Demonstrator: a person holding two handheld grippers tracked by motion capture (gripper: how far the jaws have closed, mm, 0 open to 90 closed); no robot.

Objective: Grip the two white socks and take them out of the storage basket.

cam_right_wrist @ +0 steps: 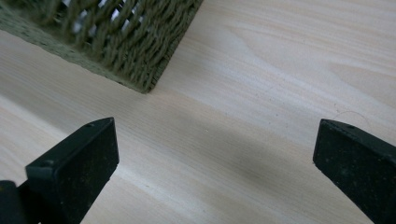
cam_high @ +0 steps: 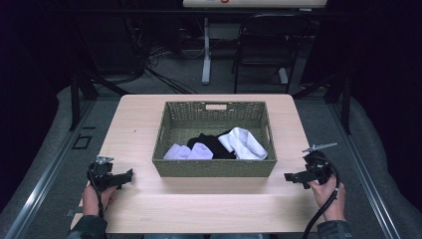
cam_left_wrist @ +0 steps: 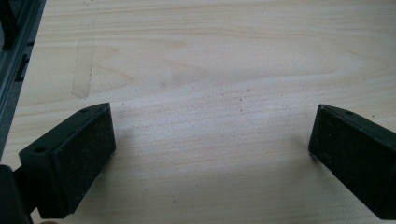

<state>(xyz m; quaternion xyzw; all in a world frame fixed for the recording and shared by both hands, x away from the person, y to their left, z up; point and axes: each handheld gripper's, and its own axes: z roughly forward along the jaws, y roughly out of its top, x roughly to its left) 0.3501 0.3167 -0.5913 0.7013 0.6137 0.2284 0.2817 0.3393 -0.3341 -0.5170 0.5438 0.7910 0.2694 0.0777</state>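
A woven olive basket (cam_high: 214,168) stands in the middle of the light wooden table (cam_high: 209,209). Inside it lie white cloths (cam_high: 243,142), a black cloth (cam_high: 214,142) and a pale lilac piece (cam_high: 188,152). My left gripper (cam_high: 127,175) hovers low over the table's left part, left of the basket, jaws wide apart with nothing between them (cam_left_wrist: 212,144). My right gripper (cam_high: 291,177) sits at the table's right edge, open and empty (cam_right_wrist: 215,154). A corner of the basket (cam_right_wrist: 140,60) shows ahead of its jaws.
A person's hands hold both grippers from the near side. A black cable (cam_high: 326,209) trails from the right gripper. Behind the table stand a dark chair (cam_high: 263,45), a white desk leg (cam_high: 206,55) and floor cables. Bare tabletop lies in front of the basket.
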